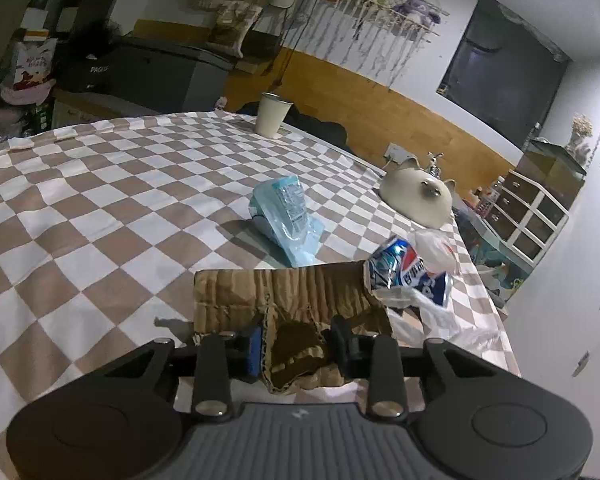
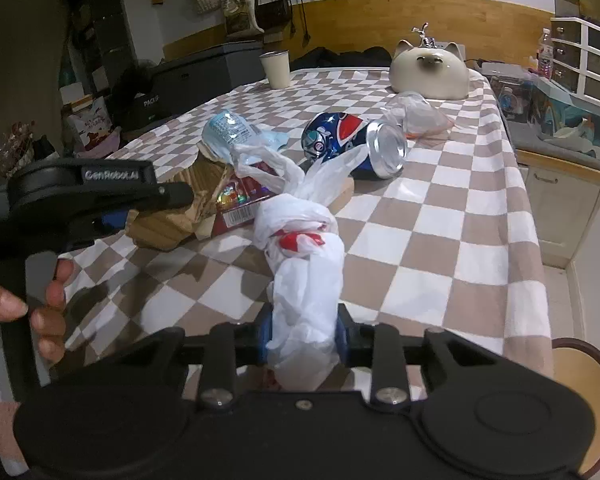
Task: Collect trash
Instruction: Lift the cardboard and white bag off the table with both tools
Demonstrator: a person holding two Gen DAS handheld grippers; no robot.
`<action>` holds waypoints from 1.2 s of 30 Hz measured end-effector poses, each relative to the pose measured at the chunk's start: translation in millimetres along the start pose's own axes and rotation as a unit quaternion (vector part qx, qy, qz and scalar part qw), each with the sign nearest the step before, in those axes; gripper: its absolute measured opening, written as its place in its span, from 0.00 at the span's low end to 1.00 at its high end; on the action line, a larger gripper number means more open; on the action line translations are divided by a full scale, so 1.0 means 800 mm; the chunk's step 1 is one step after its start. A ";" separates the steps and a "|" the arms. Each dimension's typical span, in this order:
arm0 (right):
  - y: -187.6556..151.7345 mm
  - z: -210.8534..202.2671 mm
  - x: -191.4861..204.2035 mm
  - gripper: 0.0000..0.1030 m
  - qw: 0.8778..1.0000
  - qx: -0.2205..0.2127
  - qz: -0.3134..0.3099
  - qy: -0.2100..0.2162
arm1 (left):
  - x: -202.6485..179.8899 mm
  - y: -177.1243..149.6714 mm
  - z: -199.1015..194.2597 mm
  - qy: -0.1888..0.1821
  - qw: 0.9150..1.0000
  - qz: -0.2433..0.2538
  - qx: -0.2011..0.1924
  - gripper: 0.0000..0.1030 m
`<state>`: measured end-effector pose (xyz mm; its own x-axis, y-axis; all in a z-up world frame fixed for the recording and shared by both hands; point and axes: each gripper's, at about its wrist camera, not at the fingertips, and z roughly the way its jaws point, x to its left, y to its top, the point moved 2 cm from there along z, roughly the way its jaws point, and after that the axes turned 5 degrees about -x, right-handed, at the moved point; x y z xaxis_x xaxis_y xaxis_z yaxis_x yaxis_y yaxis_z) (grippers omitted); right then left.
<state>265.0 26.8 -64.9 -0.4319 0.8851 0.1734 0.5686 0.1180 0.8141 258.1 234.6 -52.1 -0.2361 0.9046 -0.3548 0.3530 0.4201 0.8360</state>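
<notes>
Left claw (image 1: 296, 346) grips torn cardboard (image 1: 284, 300) | right claw (image 2: 302, 334) pinches crumpled white bag (image 2: 304, 264)

The left gripper (image 1: 296, 346) points down at a shallow angle, jaws clamped on torn cardboard (image 1: 288, 300). The right gripper (image 2: 303, 336), tilted steeper, pinches a twisted white plastic bag (image 2: 304, 276). At nine o'clock in the right wrist view, a hand (image 2: 32, 300) wraps the left gripper's handle.

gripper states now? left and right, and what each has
Left gripper: closed on the torn cardboard piece.
Right gripper: closed on the white plastic bag.
</notes>
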 end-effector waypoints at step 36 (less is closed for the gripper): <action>-0.023 -0.160 -0.070 0.24 0.992 -0.115 0.019 -0.049 | -0.099 -0.061 -0.167 0.002 0.983 0.169 -0.075 0.32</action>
<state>189.6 -82.6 -18.6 -0.3365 0.9280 0.1602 0.4031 -0.0118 0.9151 138.9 132.4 -9.1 -0.1313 0.9904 -0.0443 0.2747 0.0792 0.9583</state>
